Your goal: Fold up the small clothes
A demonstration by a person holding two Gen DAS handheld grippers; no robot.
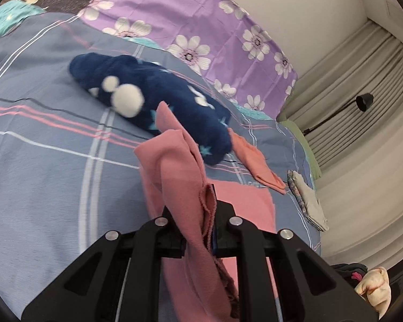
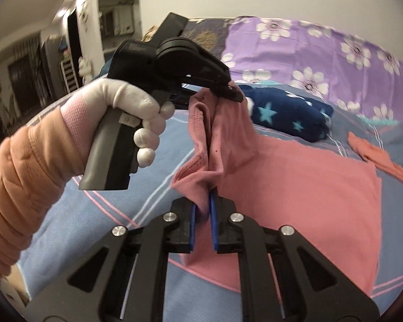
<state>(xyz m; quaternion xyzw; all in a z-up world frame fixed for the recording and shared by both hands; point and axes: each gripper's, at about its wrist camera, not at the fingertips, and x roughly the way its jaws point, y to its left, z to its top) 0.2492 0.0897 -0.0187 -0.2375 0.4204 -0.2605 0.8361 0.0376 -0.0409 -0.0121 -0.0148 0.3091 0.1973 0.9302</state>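
A pink garment (image 2: 295,177) is spread on the plaid bedsheet (image 1: 45,145), one edge lifted and pinched at two points. That edge is clamped by the left gripper (image 1: 209,209), seen from the right wrist at (image 2: 232,92), and by the right gripper (image 2: 205,206). A navy star-patterned fleece (image 1: 153,99) and an orange cloth (image 1: 255,163) lie beyond, near a purple floral pillow (image 1: 201,21).
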